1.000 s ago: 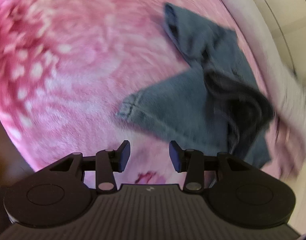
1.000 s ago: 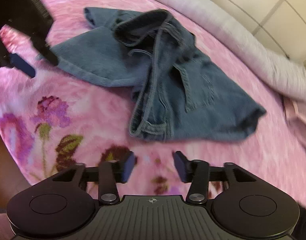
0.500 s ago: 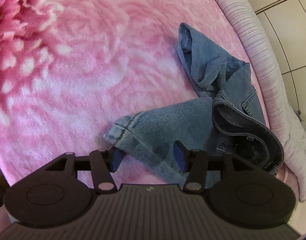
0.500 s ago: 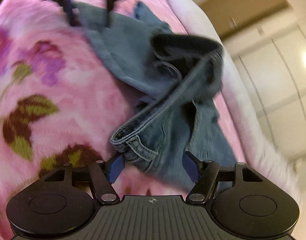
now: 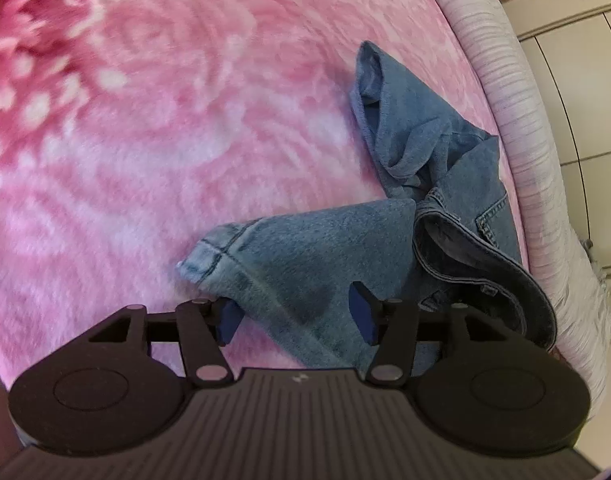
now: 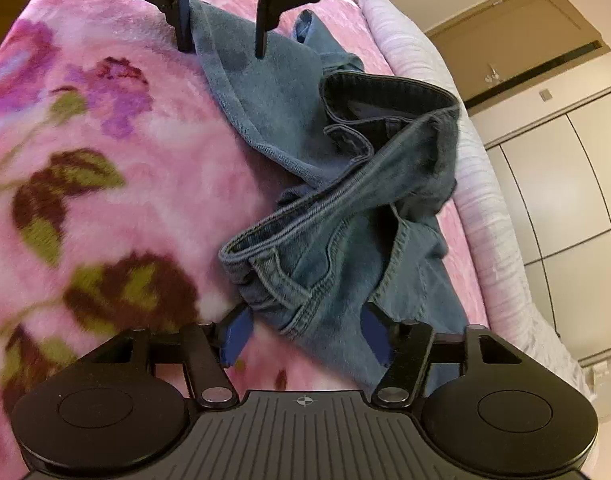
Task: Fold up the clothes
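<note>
Tongs spread: left tongs straddle jeans leg, right tongs waistband.

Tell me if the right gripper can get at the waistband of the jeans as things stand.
Probably yes. The right gripper is open with the jeans' waistband corner lying just ahead between its fingers, nothing covering it. The left gripper is far off at the leg hem, out of the way.

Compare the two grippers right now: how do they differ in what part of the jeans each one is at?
The left gripper straddles a leg hem of the jeans, which lies fairly flat; the right gripper straddles the bunched waistband end with its belt loops. The left gripper's fabric is plain denim; the right's shows seams and a pocket edge. Both are open, jaws either side of denim, over the pink blanket.
</note>
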